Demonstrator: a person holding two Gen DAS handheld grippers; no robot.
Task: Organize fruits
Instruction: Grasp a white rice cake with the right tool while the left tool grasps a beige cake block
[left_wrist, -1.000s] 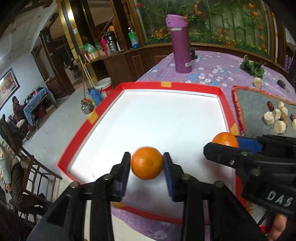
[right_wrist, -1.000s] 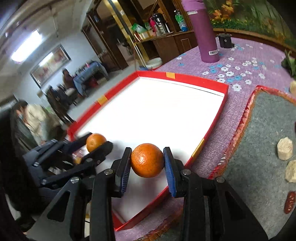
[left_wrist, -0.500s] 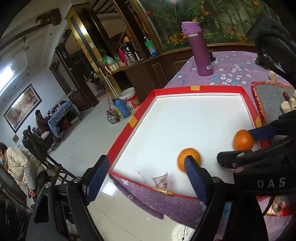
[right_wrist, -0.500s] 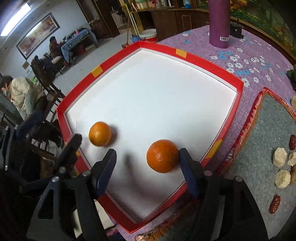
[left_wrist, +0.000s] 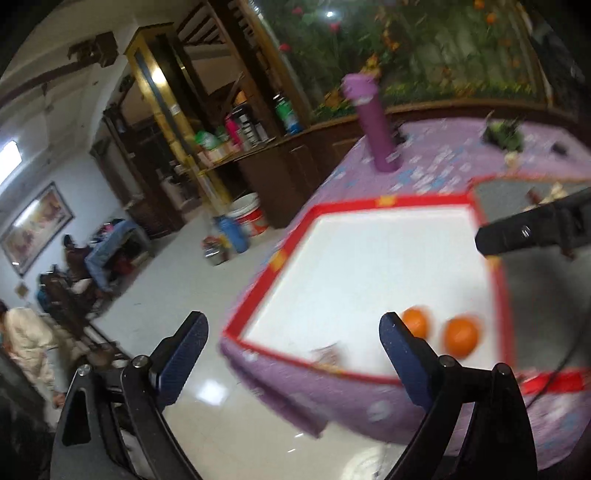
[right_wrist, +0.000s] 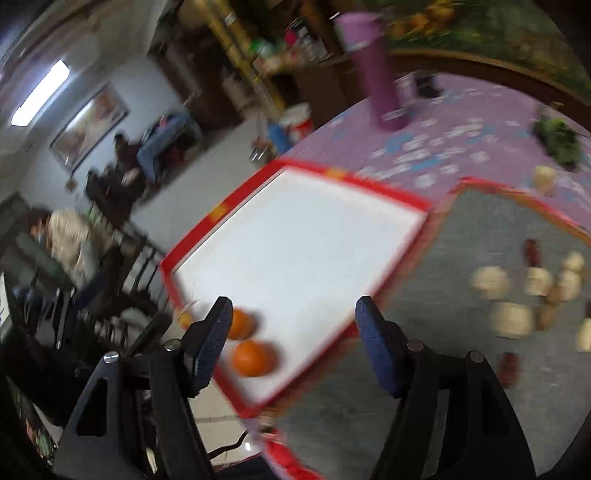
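Observation:
Two oranges lie side by side near the front edge of a white tray with a red rim (left_wrist: 384, 202) (right_wrist: 354, 181). In the left wrist view the left orange (left_wrist: 415, 322) is partly behind my right finger and the right orange (left_wrist: 461, 335) sits beside it. My left gripper (left_wrist: 291, 332) is open and empty, pulled back over the floor, left of the tray. My right gripper (right_wrist: 293, 325) is open and empty above the tray's near corner; one orange (right_wrist: 254, 357) lies between its fingers below, the other orange (right_wrist: 242, 324) behind its left finger. Both views are blurred.
A purple bottle (left_wrist: 373, 123) (right_wrist: 376, 74) stands at the back of the purple flowered tablecloth (right_wrist: 443, 133). A grey mat (right_wrist: 480, 258) with several pale pieces (right_wrist: 491, 282) and dark dates lies right of the tray. Green leaves (right_wrist: 557, 138) lie far right. People sit at left (right_wrist: 70, 240).
Both grippers opened and let go of their oranges, which now rest in the tray. Both have since drawn back and up from the tray, the left one swinging out over the floor.

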